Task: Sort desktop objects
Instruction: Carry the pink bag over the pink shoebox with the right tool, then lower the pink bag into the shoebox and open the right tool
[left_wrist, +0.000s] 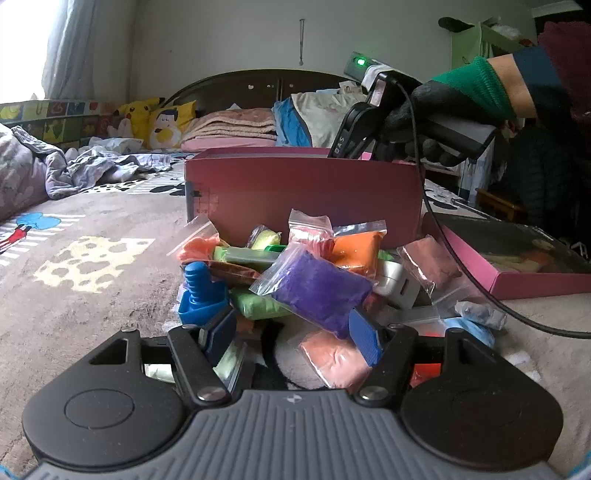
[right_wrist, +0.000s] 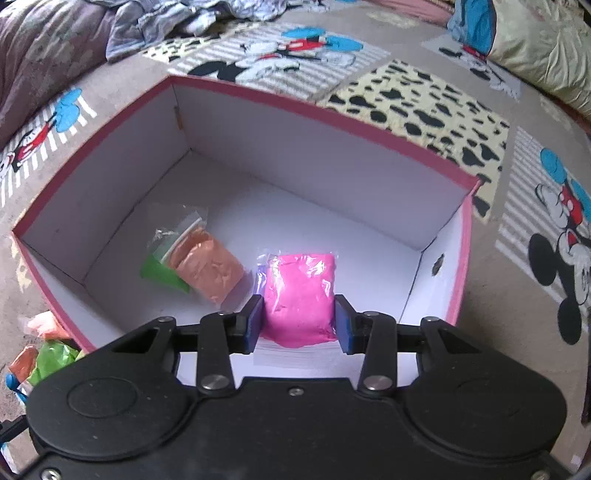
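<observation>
Purple clay in a clear zip bag (left_wrist: 319, 293) tops a heap of small bagged clay packets (left_wrist: 332, 273) lying on the patterned brown bedspread (left_wrist: 92, 295) in the left wrist view, directly ahead of the left gripper (left_wrist: 291, 334), whose blue-padded jaws stand apart with nothing clamped; the purple bag's lower edge reaches down to the right pad, and a blue plastic tool (left_wrist: 201, 295) stands just beside the left pad. Behind the heap rises the pink cardboard box (left_wrist: 303, 188), and a shallow pink lid (left_wrist: 517, 258) lies to its right. A gloved hand (left_wrist: 443, 110) holds the other gripper over the box's far rim. In the right wrist view, the right gripper (right_wrist: 300, 323) hangs inside the box (right_wrist: 332, 118), its jaws spread with a bright pink clay packet (right_wrist: 301, 291) between the pads; whether they touch it cannot be told. An orange clay packet (right_wrist: 208, 266) overlapping a green one (right_wrist: 159, 271) lies on the white floor to the left, near the pink packet.
</observation>
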